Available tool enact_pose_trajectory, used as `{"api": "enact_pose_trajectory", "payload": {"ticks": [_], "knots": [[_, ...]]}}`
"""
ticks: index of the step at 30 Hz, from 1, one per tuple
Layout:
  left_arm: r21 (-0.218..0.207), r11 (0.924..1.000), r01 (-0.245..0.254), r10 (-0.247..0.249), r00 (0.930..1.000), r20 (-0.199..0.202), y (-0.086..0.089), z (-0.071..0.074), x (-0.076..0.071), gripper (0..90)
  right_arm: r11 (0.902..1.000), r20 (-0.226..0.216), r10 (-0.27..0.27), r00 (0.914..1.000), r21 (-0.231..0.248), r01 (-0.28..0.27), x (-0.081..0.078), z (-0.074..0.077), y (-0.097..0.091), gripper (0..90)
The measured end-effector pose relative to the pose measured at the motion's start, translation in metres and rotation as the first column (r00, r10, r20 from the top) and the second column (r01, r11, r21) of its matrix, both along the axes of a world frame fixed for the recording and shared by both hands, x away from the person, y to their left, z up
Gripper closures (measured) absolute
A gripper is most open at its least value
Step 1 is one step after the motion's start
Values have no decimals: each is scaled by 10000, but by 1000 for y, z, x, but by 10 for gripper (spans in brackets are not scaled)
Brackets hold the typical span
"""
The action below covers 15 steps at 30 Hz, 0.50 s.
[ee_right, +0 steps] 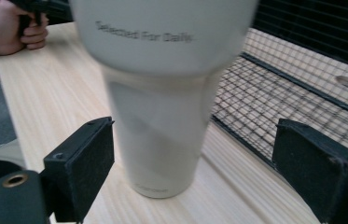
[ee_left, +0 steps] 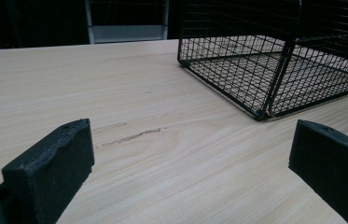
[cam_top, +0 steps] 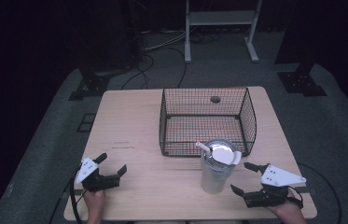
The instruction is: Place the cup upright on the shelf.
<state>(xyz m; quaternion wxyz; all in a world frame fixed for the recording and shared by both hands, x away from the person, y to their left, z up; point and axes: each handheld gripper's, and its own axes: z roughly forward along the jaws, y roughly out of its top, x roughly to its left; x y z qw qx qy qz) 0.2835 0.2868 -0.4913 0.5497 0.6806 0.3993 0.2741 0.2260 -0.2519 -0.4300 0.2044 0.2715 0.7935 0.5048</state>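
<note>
- Two grippers rest parted, gripping nothing: left gripper (cam_top: 108, 171), right gripper (cam_top: 243, 178).
- Pale tapered plastic tumbler (cam_top: 216, 168) stands upright on light wooden table (cam_top: 129, 121), just outside black wire basket (cam_top: 209, 120).
- Basket is empty; judged: work not yet started.

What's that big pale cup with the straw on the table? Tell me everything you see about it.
The tumbler is a tall, off-white cup, wide above and narrowing to a slimmer base, with a lid, a short white straw and grey lettering reading "Selected For Daily". It looks like matte plastic or coated metal. It stands upright on the wooden table, just in front of the black wire basket. The right gripper is beside it, jaws open and apart from it.
</note>
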Motion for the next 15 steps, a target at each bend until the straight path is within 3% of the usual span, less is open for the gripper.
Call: {"api": "enact_pose_trajectory", "payload": {"ticks": [15], "knots": [[-11,10000,34,-33,10000,22,0,0,0,0,9989,-96,450,9989,168,-448,5,-6,19,112]]}}
